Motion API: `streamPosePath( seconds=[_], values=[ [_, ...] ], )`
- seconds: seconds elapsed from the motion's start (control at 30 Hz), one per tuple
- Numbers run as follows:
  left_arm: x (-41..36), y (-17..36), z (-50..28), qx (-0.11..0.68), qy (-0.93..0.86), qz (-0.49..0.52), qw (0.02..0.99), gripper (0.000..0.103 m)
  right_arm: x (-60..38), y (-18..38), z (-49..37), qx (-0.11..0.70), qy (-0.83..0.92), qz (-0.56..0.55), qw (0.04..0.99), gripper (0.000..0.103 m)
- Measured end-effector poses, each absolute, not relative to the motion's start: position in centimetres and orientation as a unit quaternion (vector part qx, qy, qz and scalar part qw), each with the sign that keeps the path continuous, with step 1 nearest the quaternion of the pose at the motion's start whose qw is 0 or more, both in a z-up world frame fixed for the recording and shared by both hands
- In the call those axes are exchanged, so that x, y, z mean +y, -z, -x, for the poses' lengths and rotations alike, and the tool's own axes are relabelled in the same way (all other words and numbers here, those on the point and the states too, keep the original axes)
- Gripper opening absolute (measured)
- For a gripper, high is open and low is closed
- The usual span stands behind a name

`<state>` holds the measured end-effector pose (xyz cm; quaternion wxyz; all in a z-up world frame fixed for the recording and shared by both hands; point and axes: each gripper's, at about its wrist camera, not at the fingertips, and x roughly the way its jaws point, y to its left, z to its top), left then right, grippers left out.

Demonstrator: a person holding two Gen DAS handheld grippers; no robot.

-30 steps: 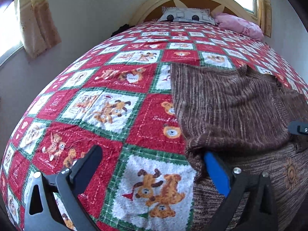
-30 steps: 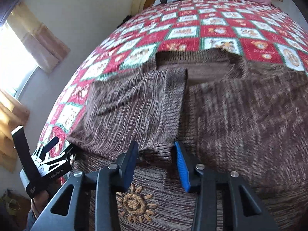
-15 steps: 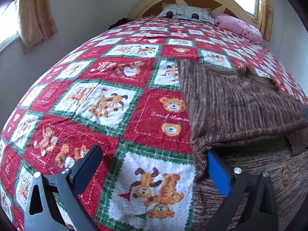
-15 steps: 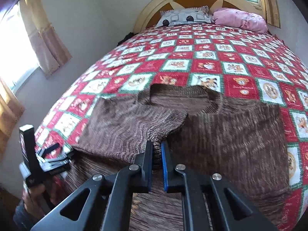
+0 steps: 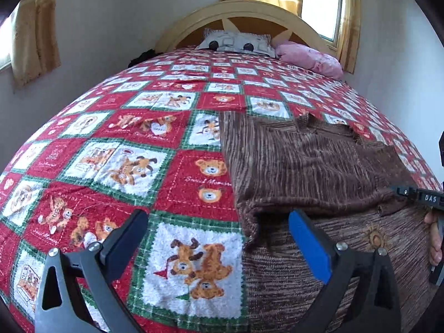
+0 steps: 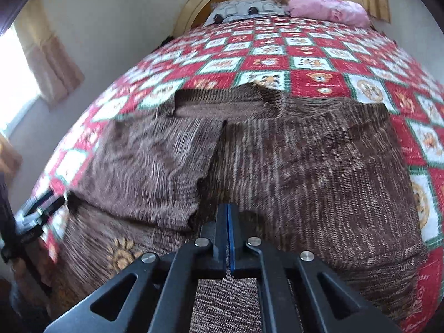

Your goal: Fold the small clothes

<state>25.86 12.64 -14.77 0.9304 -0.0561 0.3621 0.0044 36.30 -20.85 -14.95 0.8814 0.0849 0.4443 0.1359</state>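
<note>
A bed fills both views, covered by a red, green and white patchwork quilt [image 5: 172, 172] printed with bears and reindeer; one red square reads something like "Sweet Memories" in stitched script. At the head, against an arched wooden headboard [image 5: 249, 16], lie a grey patterned pillow [image 5: 236, 41] and a pink pillow [image 5: 308, 58]. Curtains [image 5: 36, 30] hang at the side window.

A brown knitted sweater [image 6: 305, 161] lies flat on the near part of the quilt, collar toward the headboard, with its left sleeve [image 5: 305, 172] folded across the chest. A small sun motif [image 5: 374, 236] is embroidered low on the front.

The left gripper [image 5: 219, 238] hovers over the sweater's side edge with its jaws wide apart, the blue-padded finger above the knit, the black one above the quilt. The right gripper [image 6: 227, 230] has its jaws pressed together with nothing visibly between them, its tip over the sweater's middle. From the left camera its body shows the letters "DAS".
</note>
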Motion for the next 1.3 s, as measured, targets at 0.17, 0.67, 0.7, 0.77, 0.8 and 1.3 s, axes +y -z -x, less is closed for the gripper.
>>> streamPosePath(
  seconds=[0.17, 0.67, 0.7, 0.77, 0.8, 1.3],
  values=[
    [13.4, 15.0, -26.3, 0.371, -0.028, 0.08, 0.925, 0.103, -21.5, 14.3, -37.9, 0.437, -0.152, -0.141, 0.875, 0.069],
    [14.2, 15.5, -26.8, 0.373, -0.036, 0.102, 0.921, 0.103, -16.2, 13.8, -42.0, 0.427, -0.11, -0.042, 0.897, 0.005],
    [14.2, 15.5, -26.8, 0.373, -0.036, 0.1, 0.922, 0.103, -16.7, 13.8, -42.1, 0.427, -0.102, -0.049, 0.897, 0.005],
    [14.2, 15.5, -26.8, 0.372, -0.036, 0.099, 0.922, 0.103, -17.6, 14.1, -42.3, 0.432, -0.091, -0.055, 0.896, 0.005],
    [14.2, 15.5, -26.8, 0.373, -0.035, 0.099, 0.922, 0.103, -17.9, 14.3, -42.3, 0.432, -0.087, -0.053, 0.896, 0.005],
    [11.7, 12.4, -27.9, 0.338, -0.062, 0.033, 0.939, 0.103, -15.0, 13.1, -36.6, 0.404, -0.213, -0.009, 0.89, 0.077]
  ],
)
